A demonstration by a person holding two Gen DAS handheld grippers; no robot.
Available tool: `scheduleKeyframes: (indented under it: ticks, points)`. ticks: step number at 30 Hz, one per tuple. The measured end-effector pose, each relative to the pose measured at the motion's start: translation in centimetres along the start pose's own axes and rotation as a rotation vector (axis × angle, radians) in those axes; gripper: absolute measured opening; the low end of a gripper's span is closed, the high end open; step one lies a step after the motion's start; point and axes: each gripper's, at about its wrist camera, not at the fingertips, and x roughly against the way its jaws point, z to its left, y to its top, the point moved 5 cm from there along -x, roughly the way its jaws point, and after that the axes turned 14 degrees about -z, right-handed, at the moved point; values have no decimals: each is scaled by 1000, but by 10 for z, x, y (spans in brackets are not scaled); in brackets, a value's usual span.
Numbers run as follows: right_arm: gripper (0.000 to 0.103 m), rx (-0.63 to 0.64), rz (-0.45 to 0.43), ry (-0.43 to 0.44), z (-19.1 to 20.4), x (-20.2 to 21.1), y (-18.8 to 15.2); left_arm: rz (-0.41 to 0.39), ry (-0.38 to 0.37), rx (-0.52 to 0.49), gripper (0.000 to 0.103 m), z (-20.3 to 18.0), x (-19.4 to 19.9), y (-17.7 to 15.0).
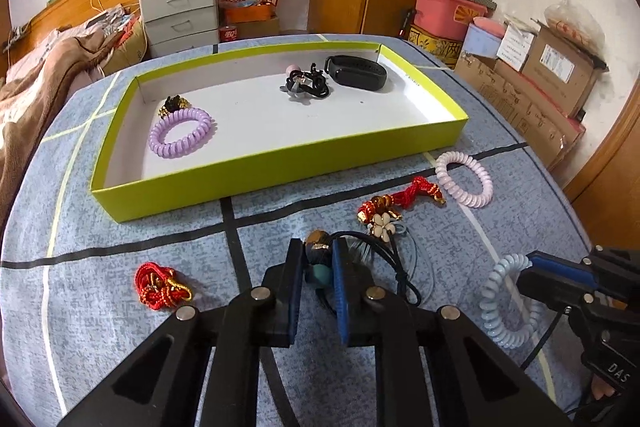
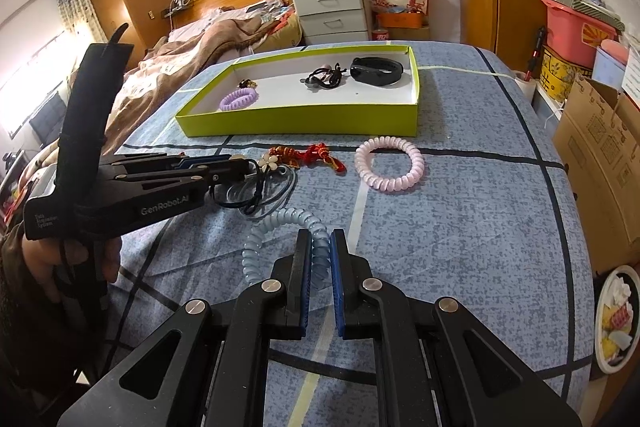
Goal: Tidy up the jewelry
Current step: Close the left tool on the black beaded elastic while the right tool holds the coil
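Observation:
My left gripper (image 1: pixel 317 251) is shut on a black cord necklace (image 1: pixel 317 238) with a brown and a teal bead, low over the blue bedspread. My right gripper (image 2: pixel 321 239) is shut on a pale blue spiral hair tie (image 2: pixel 280 217), which rests on the bedspread to the right of the left one. The lime-green tray (image 1: pixel 280 167) beyond holds a purple spiral tie (image 1: pixel 180 133), a black wristband (image 1: pixel 356 71), a black cord piece (image 1: pixel 306 87) and a black-gold clip (image 1: pixel 174 105). Loose in front of the tray lie a pink spiral tie (image 1: pixel 464 179), a red knot charm (image 1: pixel 400 201), a flower clip (image 1: pixel 382 223) and a red cord bundle (image 1: pixel 160 285).
A brown blanket (image 2: pixel 192 43) lies on the bed to the left. White drawers (image 2: pixel 332 13) stand behind. Cardboard boxes (image 1: pixel 532 87) and a pink bin (image 1: pixel 444 9) line the right side. A plate of snacks (image 2: pixel 616 319) sits on the floor at the right.

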Motion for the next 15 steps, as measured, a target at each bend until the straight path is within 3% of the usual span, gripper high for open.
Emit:
scheduleKeyframes:
  ticks: [15]
  points:
    - [10, -20, -33, -18, -3, 11, 11, -63, -26, 69, 15, 8, 23, 11]
